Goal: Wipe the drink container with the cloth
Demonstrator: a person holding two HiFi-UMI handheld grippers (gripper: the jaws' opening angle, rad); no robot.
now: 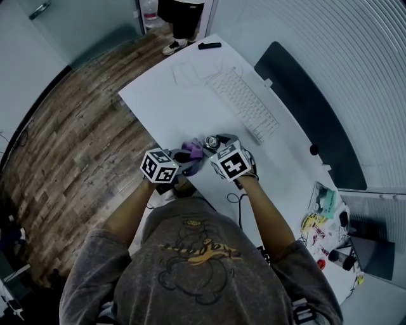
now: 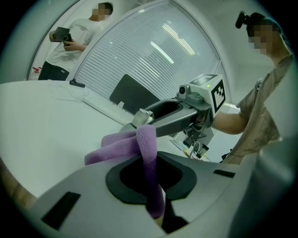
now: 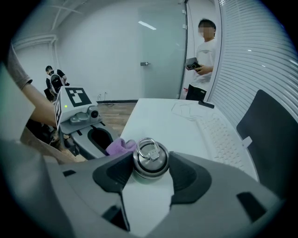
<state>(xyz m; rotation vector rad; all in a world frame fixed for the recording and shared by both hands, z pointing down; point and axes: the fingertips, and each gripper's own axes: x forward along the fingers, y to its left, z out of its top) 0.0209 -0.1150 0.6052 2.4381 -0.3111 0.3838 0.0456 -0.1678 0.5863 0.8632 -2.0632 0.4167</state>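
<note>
A steel drink container [image 3: 150, 160] with a ring on its lid stands between the dark pads of my right gripper [image 3: 149, 175], which is shut on its sides. In the head view the container [image 1: 211, 143] is near the white table's near edge, with the right gripper [image 1: 217, 148] over it. My left gripper [image 2: 146, 180] is shut on a purple cloth [image 2: 148, 146], whose free end folds out ahead of the jaws. The cloth [image 1: 193, 150] lies against the container's left side. From the left gripper view the container [image 2: 139, 118] shows just behind the cloth.
A white keyboard [image 1: 245, 104] and a dark monitor [image 1: 311, 120] lie further along the table [image 1: 171, 108]. A black remote [image 1: 209, 45] is at the far end, where a person [image 1: 181, 19] stands. Small clutter [image 1: 323, 222] sits at the right. Wooden floor [image 1: 76, 127] is to the left.
</note>
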